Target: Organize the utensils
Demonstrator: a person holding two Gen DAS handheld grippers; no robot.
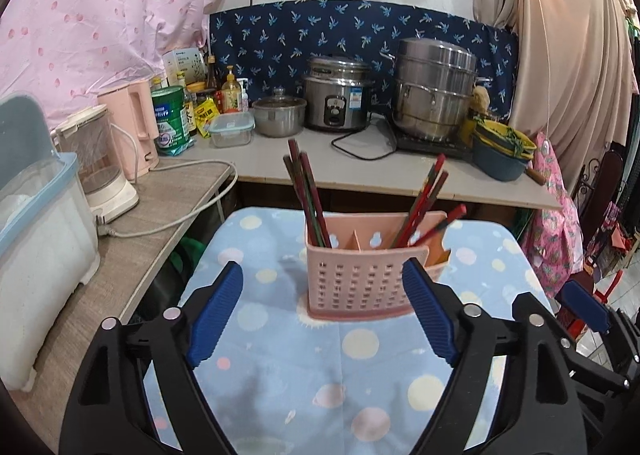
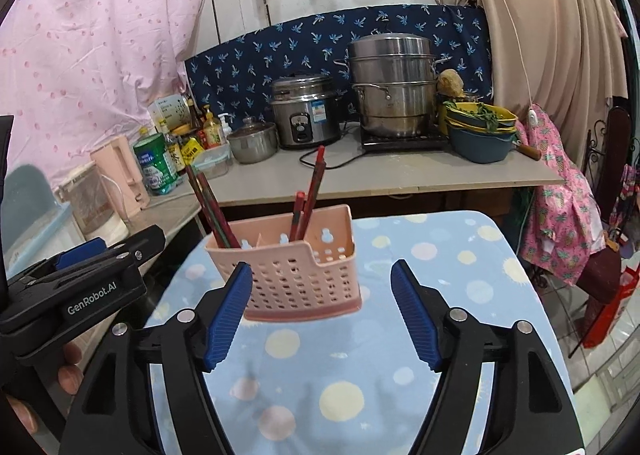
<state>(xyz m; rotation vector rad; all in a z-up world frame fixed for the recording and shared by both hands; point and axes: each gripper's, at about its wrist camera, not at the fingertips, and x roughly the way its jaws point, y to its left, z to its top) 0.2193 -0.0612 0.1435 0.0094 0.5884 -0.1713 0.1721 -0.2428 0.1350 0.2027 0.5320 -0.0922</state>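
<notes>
Blue ribbed pads [image 1: 218, 315] line the 2 black fingers of the left gripper [image 1: 322, 283], which stands wide apart with nothing between the pads. At 12 o'clock from its tips, the pink perforated caddy [image 1: 360, 279] stands upright on the table with the blue spotted cloth [image 1: 360, 387]. The right-hand pad overlaps the caddy's lower right corner in this view; contact cannot be confirmed.

The right gripper [image 2: 320, 283] is likewise spread wide and holds nothing. Its left pad [image 2: 230, 315] overlaps the caddy's [image 2: 296, 279] lower left corner in its own view; contact cannot be confirmed here either. At 9 o'clock in the right wrist view, the left gripper's body [image 2: 80, 287] appears, with fingers of the person's hand [image 2: 70, 367] below it.

The caddy has internal dividers. 1 bundle of red and dark chopsticks [image 1: 306, 199] leans in the left compartment, and a 2nd bundle [image 1: 430, 199] leans toward 1 o'clock in the right compartment.

Beyond the caddy, at 12 o'clock, a counter [image 1: 360, 171] carries a rice cooker [image 1: 338, 95] and a stacked steel steamer pot [image 1: 434, 87]. At 10 o'clock stand bottles and a green tin [image 1: 172, 119], a pink kettle [image 1: 132, 127] and a clear blender jug [image 1: 96, 159].
</notes>
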